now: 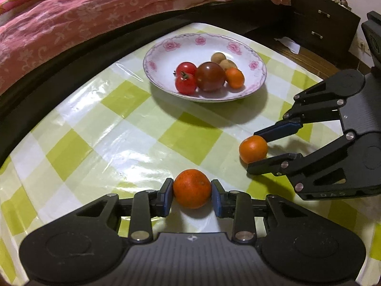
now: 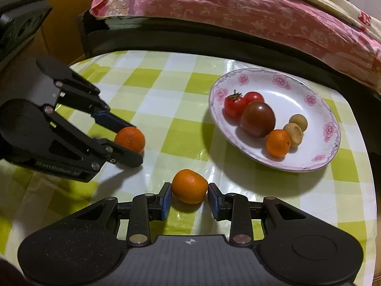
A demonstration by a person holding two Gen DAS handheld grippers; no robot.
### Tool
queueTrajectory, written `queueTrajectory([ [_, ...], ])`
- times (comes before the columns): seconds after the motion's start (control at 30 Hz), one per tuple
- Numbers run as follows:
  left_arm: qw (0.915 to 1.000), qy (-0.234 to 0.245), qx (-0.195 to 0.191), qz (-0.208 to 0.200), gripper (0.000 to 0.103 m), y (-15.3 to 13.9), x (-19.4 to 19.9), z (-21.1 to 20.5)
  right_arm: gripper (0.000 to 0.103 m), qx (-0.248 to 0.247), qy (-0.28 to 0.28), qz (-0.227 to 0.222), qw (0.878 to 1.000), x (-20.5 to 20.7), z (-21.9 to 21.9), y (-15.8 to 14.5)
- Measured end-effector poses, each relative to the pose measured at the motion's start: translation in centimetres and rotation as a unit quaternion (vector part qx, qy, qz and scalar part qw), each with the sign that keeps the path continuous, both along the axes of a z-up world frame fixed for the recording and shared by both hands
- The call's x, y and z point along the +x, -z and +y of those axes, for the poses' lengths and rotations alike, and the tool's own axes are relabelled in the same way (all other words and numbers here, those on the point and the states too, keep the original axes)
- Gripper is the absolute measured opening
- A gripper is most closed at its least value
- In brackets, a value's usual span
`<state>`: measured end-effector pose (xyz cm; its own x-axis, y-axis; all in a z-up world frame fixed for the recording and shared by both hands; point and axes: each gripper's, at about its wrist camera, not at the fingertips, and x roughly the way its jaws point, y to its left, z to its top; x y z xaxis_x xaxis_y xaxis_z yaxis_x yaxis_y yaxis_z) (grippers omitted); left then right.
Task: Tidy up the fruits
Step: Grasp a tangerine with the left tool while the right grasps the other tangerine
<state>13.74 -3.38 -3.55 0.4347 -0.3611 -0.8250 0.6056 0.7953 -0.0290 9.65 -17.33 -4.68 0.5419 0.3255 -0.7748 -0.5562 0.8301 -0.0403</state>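
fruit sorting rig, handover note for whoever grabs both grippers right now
Left gripper: shut on the larger orange, which sits on the checked table.
Right gripper: shut on the smaller orange, also on the table.
Plate: two red tomatoes, a dark tomato, one small orange and two brown fruits.
Left to do: probably carry both oranges to the plate.

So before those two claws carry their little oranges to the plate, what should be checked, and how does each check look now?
1. Left gripper closed on its mandarin: ok, both pads touch.
2. Right gripper closed on its mandarin: ok.
3. Mandarins lifted clear of the checked tablecloth: cannot tell.
4. Free room in the floral plate: ok, the rim side near the grippers is bare.
5. Path to the plate clear: ok, nothing lies between.
6. Grippers apart from each other: ok.
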Motion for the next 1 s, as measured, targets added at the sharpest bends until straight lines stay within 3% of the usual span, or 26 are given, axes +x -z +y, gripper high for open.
queueTrajectory([
  [0.3,0.9999,0.008,0.012,0.001,0.042,0.09,-0.31,-0.24,0.031,-0.006,-0.008,-0.011,1.000,-0.28,0.00,0.05],
  [0.37,0.9999,0.006,0.014,0.001,0.042,0.12,-0.26,-0.15,0.039,-0.005,-0.007,-0.018,1.000,-0.27,-0.05,-0.13],
  [0.43,0.9999,0.007,0.015,0.001,0.042,0.10,-0.25,-0.15,0.040,-0.002,-0.009,-0.022,1.000,-0.20,0.00,-0.28],
  [1.0,0.9997,-0.006,0.024,0.003,0.041,-0.03,-0.60,-0.28,0.029,-0.011,-0.012,-0.010,1.000,0.02,0.68,0.32],
])
